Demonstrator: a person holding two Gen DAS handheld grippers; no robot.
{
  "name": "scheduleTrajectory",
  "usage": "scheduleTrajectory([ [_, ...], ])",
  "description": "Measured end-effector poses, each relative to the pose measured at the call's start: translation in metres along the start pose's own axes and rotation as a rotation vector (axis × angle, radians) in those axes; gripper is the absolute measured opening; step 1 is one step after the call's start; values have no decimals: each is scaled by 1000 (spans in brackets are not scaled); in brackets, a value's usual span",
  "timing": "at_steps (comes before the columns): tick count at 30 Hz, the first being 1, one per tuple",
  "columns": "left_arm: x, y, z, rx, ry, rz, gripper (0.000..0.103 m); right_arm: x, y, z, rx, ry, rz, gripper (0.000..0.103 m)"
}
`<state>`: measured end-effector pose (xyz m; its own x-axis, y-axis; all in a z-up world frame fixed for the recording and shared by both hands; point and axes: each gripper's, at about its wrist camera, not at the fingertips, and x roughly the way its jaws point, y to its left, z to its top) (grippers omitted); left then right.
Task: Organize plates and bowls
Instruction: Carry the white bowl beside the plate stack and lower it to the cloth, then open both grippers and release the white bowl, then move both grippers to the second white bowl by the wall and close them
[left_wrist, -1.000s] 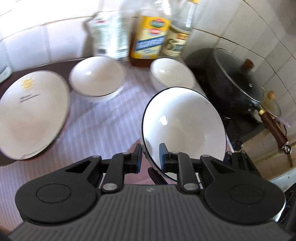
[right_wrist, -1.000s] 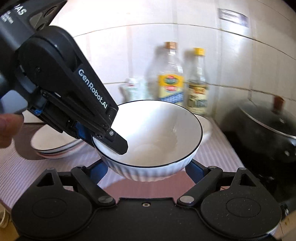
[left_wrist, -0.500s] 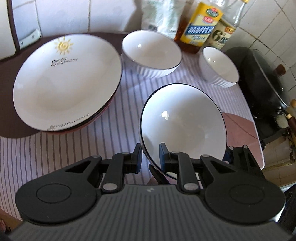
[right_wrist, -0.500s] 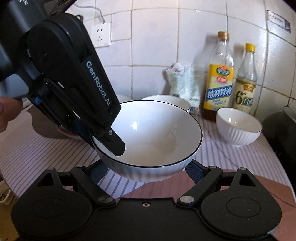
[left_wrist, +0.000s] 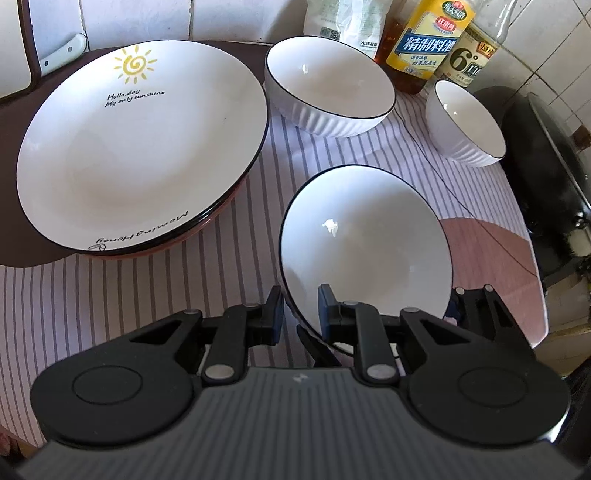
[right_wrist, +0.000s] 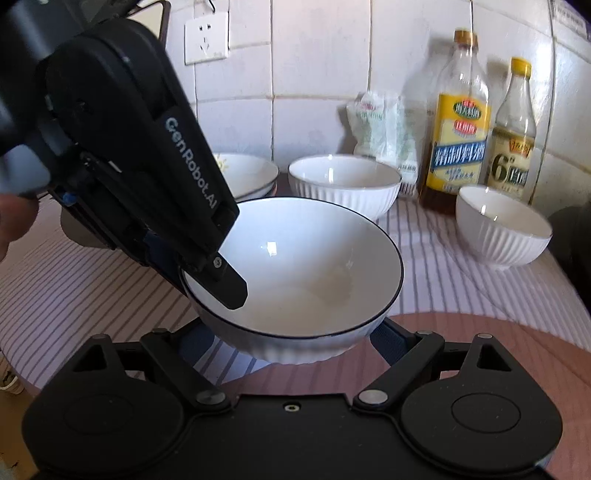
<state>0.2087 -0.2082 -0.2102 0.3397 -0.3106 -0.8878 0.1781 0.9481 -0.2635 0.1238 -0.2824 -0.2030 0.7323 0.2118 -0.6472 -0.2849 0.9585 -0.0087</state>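
Observation:
My left gripper (left_wrist: 301, 308) is shut on the rim of a white ribbed bowl with a black rim (left_wrist: 369, 243), held above the striped cloth. That bowl (right_wrist: 306, 280) fills the right wrist view, with the left gripper (right_wrist: 218, 273) clamped on its left edge. My right gripper (right_wrist: 291, 339) is open, its fingers spread under and to both sides of the bowl. A second large bowl (left_wrist: 328, 96) and a small bowl (left_wrist: 465, 122) stand further back. A stack of white plates (left_wrist: 140, 147) lies at the left.
Two bottles (left_wrist: 428, 40) and a bag (left_wrist: 343, 18) stand against the tiled wall. A black pan with a lid (left_wrist: 546, 155) sits at the right. The striped cloth (left_wrist: 129, 288) covers the counter, whose edge runs at the right.
The left gripper has carried the bowl back and leftward; plates and both standing bowls now show fully. The right gripper stays spread under the bowl.

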Motion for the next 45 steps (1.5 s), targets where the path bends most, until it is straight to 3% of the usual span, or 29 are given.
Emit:
scheduleTrajectory([
  [5, 0, 6, 2, -43, -1, -30, 18, 4, -2, 5, 58, 32, 5, 92],
  [12, -4, 6, 2, -51, 29, -52, 24, -13, 10, 6, 69, 68, -67, 94],
  [19, -31, -3, 4, 13, 16, 10, 41, -51, 0, 6, 182, 64, -44, 94],
  [24, -59, -8, 10, 40, 8, 9, 49, -75, -16, 24, 226, 58, -9, 94],
  [31, -89, -22, 15, 115, -21, 17, 55, -105, -39, 41, 358, -4, -31, 94],
  [36, -106, -31, 19, 153, -52, 23, 63, -108, -47, 52, 413, 82, -95, 91],
  [45, -112, -26, 40, 199, -69, 50, 74, -106, -62, 68, 521, 85, 6, 91],
])
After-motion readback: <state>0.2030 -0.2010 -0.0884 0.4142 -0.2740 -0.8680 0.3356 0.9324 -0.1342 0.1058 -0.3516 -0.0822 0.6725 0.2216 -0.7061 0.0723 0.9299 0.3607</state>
